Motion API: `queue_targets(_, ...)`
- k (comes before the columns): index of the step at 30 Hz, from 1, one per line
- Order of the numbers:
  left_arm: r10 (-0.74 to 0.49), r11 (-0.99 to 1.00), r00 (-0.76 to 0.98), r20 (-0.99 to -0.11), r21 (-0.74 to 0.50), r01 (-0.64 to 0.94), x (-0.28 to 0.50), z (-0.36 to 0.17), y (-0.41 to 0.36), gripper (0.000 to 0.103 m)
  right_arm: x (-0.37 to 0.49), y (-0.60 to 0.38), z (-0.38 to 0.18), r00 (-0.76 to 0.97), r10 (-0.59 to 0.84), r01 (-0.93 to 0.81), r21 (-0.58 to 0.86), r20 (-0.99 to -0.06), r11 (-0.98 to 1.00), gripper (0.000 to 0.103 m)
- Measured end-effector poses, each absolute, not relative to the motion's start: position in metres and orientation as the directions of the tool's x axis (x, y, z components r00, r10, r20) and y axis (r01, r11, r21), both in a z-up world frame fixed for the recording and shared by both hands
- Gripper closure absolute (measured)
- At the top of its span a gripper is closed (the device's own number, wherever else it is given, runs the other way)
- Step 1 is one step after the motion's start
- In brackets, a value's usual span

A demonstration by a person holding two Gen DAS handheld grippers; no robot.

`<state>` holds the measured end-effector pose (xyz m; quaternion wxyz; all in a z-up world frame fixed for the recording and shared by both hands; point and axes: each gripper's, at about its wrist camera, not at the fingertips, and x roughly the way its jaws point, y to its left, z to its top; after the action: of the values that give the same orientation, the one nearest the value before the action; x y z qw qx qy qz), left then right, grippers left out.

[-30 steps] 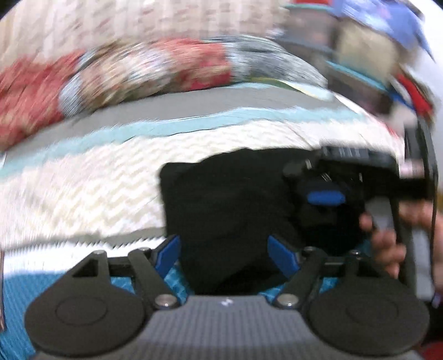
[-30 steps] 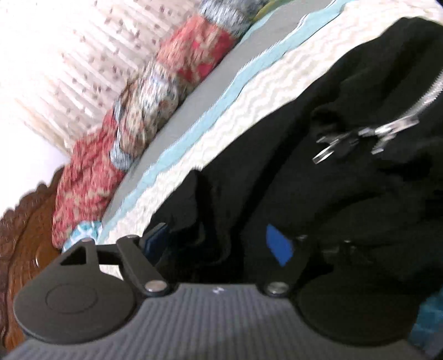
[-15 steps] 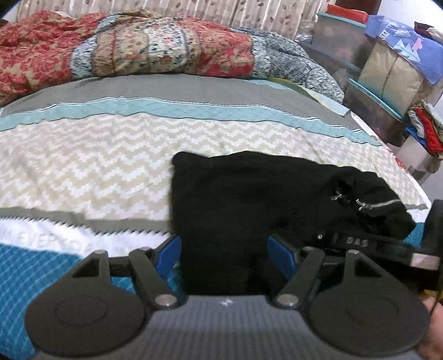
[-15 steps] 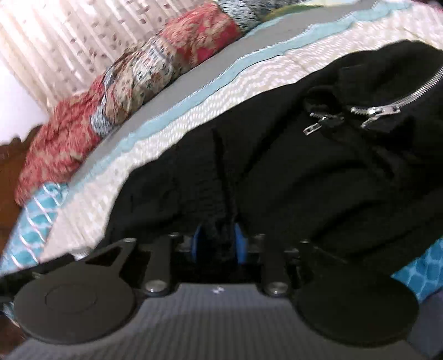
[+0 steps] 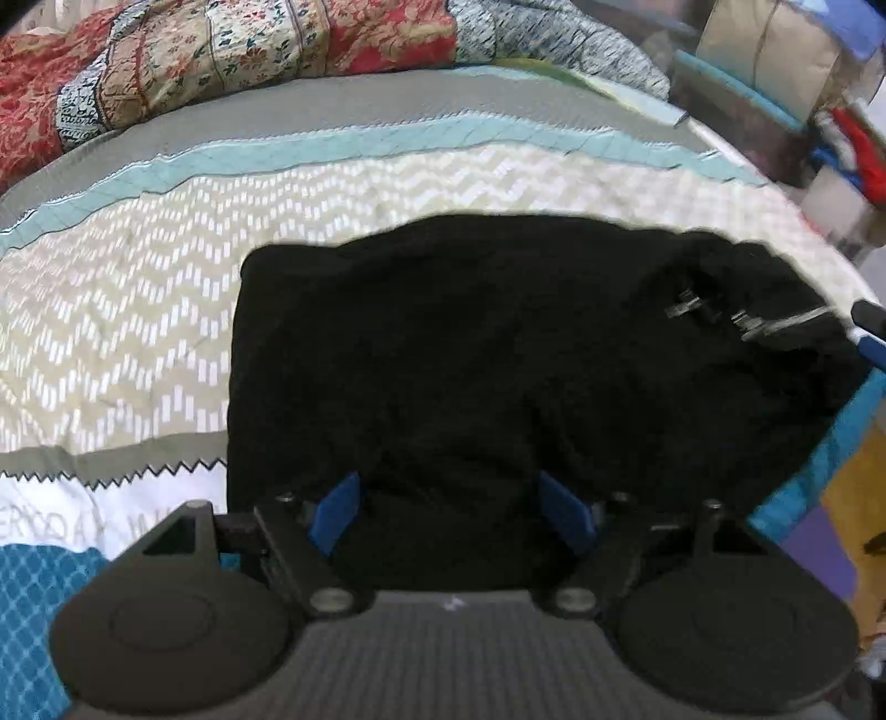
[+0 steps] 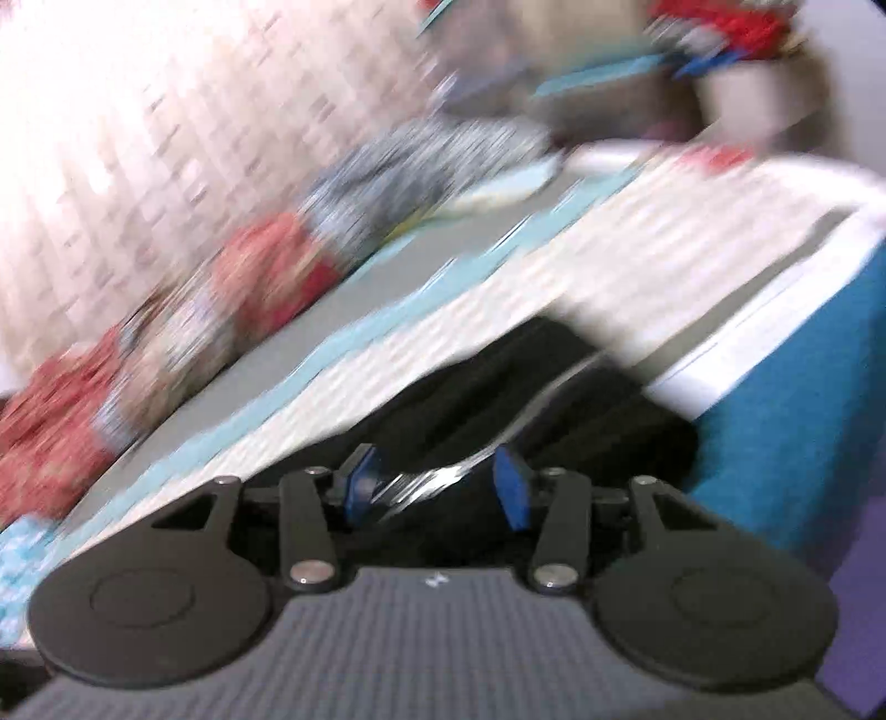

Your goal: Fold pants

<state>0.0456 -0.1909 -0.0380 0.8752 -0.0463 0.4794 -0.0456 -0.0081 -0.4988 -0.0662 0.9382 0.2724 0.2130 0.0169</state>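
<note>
The black pants [image 5: 443, 360] lie folded into a rough rectangle on the chevron bedspread [image 5: 138, 332], their zipper [image 5: 764, 324] at the right end. My left gripper [image 5: 451, 515] hangs open just over the near edge of the pants, with black cloth under the gap and no pad pressing on it. In the blurred right wrist view, my right gripper [image 6: 437, 484] is over the zipper end of the pants [image 6: 554, 399]. Its jaws are opening, and the zipper [image 6: 421, 482] shows between the pads, untouched by them. One of the right gripper's fingers [image 5: 870, 332] pokes in at the right edge.
A rolled patchwork quilt [image 5: 249, 50] lies along the far side of the bed. Storage boxes and piled clothes [image 5: 775, 83] stand beyond the far right corner. The bed's teal edge [image 6: 803, 415] drops off just right of the pants.
Half a second ago the right gripper was shut on a fold of the pants; now its jaws are apart and it has swung right toward the zipper end. The left gripper moved closer and lower.
</note>
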Motion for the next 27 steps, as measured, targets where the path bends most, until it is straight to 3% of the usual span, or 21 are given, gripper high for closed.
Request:
queue_targets(3,-0.204,0.975,0.571,-0.795,-0.218,0.045,0.040,-0.009,-0.183,0.029,-0.005,-0.537,-0.073,0.930,0.024,0.182,0.513,-0.368,0.839,0.030)
queue_targets(6,-0.234,0.964,0.609,-0.758,-0.260,0.046,0.044,0.015,-0.184,0.027,0.010,-0.562,-0.091,0.915,0.021,0.221,0.547,-0.402,0.808,0.030)
queue_targets(11,-0.292,0.948,0.588,-0.755,-0.310,0.072,0.067,0.027,-0.202,0.025,0.032,-0.572,-0.120,0.873,0.162,0.205,0.648,-0.460,0.733,0.030)
queue_targets(12,-0.302,0.946,0.577,-0.759,-0.315,0.081,0.071,0.028,-0.208,0.025,0.036,-0.565,-0.122,0.863,0.199,0.190,0.664,-0.464,0.723,0.036)
queue_targets(13,-0.311,0.944,0.566,-0.763,-0.316,0.094,0.076,0.028,-0.215,0.025,0.039,-0.561,-0.126,0.850,0.229,0.177,0.668,-0.474,0.723,0.056)
queue_targets(15,-0.324,0.943,0.554,-0.766,-0.309,0.124,0.084,0.032,-0.229,0.025,0.039,-0.548,-0.122,0.835,0.213,0.194,0.634,-0.507,0.749,0.081)
queue_targets(18,-0.363,0.931,0.539,-0.760,-0.318,0.179,0.099,0.044,-0.255,0.018,0.025,-0.519,-0.090,0.875,0.213,0.085,0.570,-0.435,0.817,0.084)
queue_targets(20,-0.386,0.922,0.543,-0.746,-0.321,0.215,0.110,0.055,-0.272,0.003,0.018,-0.480,-0.069,0.893,0.213,-0.028,0.423,-0.396,0.906,0.084)
queue_targets(21,-0.398,0.917,0.547,-0.737,-0.318,0.239,0.115,0.060,-0.284,0.000,0.016,-0.463,-0.063,0.898,0.216,-0.071,0.358,-0.384,0.931,0.084)
queue_targets(27,-0.404,0.904,0.463,-0.789,-0.266,0.336,0.147,0.053,-0.343,0.000,0.009,-0.405,-0.054,0.906,0.219,-0.200,0.090,-0.362,0.976,0.084)
